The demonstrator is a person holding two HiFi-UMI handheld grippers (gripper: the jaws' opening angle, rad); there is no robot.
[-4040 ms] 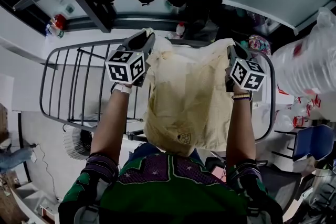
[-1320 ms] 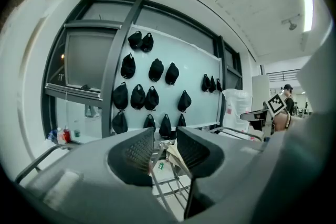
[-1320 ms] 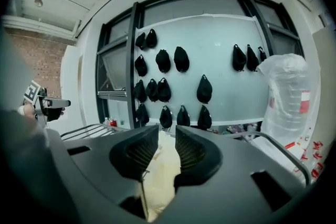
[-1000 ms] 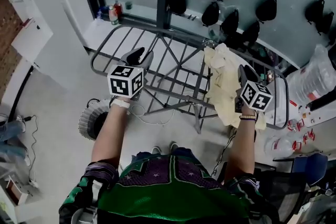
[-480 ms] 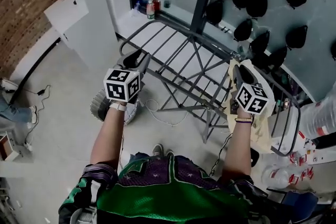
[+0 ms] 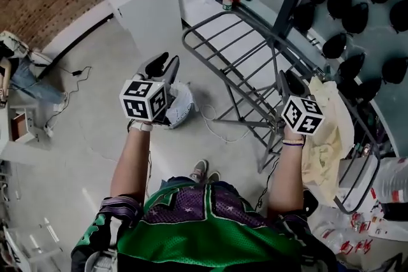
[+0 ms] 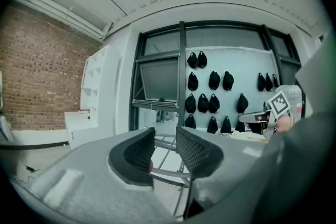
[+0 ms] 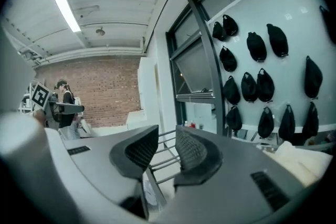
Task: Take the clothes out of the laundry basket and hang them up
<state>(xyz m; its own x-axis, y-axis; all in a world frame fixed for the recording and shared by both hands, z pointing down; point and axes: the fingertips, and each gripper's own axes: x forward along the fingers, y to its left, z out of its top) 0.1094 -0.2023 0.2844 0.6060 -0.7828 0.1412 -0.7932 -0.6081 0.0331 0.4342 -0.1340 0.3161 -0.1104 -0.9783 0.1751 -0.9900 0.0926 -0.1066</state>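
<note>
Both tongs are empty rn. The left gripper (image 6: 162, 64) has its jaws apart w/ nothing between the pads, just rack bars far behind. The right gripper (image 6: 288, 81) is the same: a gap and no cloth. Both are held out roughly level in front of the person.

The cream garment (image 6: 326, 137) is draped over the far end of the drying rack (image 6: 236, 41), at the right edge of the head view, just beside the right gripper and not touching it. The white basket (image 6: 182, 105) sits on the floor at centre-left, half hidden behind the left gripper; I can't tell what's inside.

The cloth looks light, soft and floppy, so prob. no weight issue, but it bunches and can slide off smooth rails. Best to pinch a folded edge or hem, one gripper per corner, then spread it.
</note>
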